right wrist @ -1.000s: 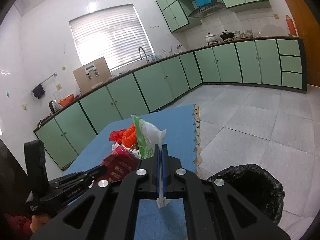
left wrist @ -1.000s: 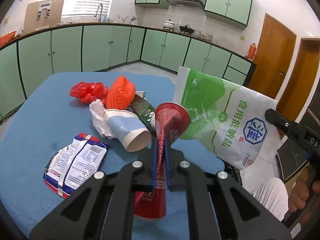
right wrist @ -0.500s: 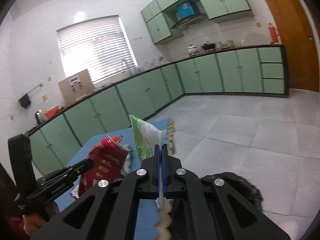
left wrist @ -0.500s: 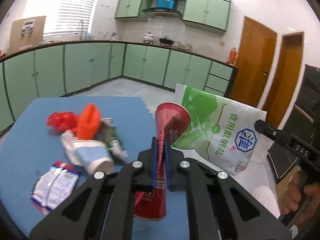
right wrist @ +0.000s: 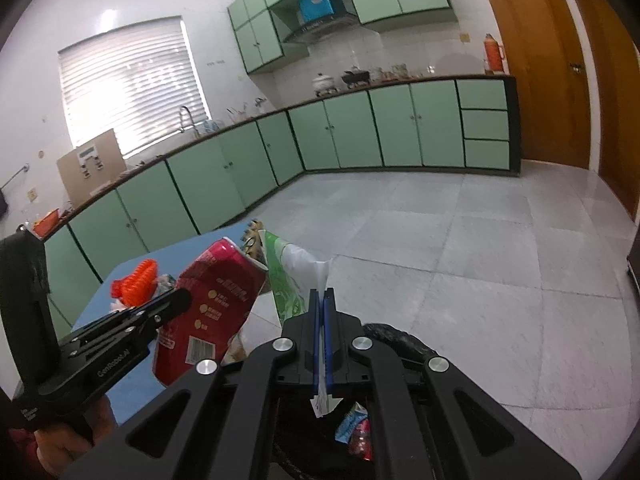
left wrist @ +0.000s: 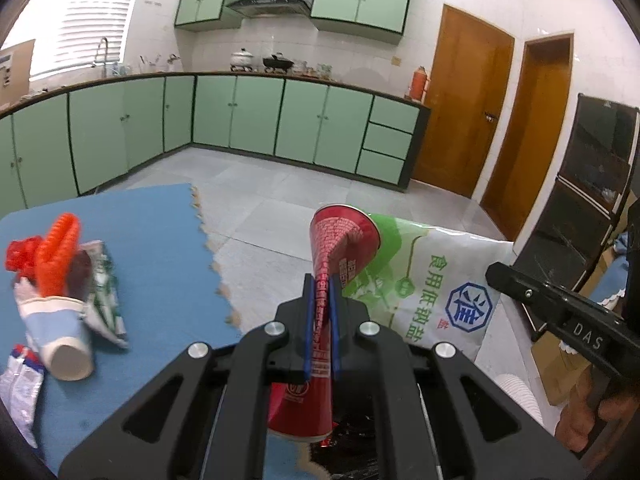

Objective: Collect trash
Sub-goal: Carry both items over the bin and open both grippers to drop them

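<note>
Left gripper (left wrist: pixel 321 280) pinches a squashed red can (left wrist: pixel 338 240), barcode showing, over the black-lined bin (right wrist: pixel 404 338). Right gripper (right wrist: pixel 321 300), stamped "DAS", clamps a green-white salt bag (left wrist: pixel 428 284) reading 食用低钠盐 beside it. More trash lies on the blue mat (left wrist: pixel 160 248).

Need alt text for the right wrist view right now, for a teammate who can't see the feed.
The right gripper is shut on a green-and-white salt bag, held over a black-lined trash bin that already has wrappers inside. To its left, the left gripper clamps a crushed red can, with a blue table and green kitchen cabinets behind.
</note>
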Demonstrator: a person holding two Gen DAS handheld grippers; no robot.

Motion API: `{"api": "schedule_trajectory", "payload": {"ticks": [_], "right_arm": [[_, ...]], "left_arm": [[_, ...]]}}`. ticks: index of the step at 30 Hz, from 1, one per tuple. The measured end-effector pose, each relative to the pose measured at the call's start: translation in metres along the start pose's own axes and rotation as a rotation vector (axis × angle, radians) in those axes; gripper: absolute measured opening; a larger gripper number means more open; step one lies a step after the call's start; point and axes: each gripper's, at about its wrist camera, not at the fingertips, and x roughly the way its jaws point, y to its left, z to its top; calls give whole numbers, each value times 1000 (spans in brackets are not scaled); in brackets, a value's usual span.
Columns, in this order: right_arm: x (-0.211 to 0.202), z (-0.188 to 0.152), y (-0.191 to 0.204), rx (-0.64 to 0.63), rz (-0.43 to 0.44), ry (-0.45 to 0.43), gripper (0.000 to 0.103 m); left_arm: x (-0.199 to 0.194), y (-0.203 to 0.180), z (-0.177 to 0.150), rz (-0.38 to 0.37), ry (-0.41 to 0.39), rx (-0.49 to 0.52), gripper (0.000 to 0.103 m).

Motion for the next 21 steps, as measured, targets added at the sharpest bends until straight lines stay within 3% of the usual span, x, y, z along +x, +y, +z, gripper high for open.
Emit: {"api": "schedule_trajectory", "payload": {"ticks": [13,15,17,21], "right_arm": [[61,-23,-46,79,-53,131,2],[69,-25,-53,93,-57,150,2],[72,-30,-57,105,-58,166,2],[82,-36,-62,127,-41,206,14]], "left_arm": [[88,-7,-13,-44,156,-14,7],[94,-8,-12,-40,158,-8,12],[96,-6,-11,-32,154,-7,26],[94,1,-10,-22,155,-26,31]]}}
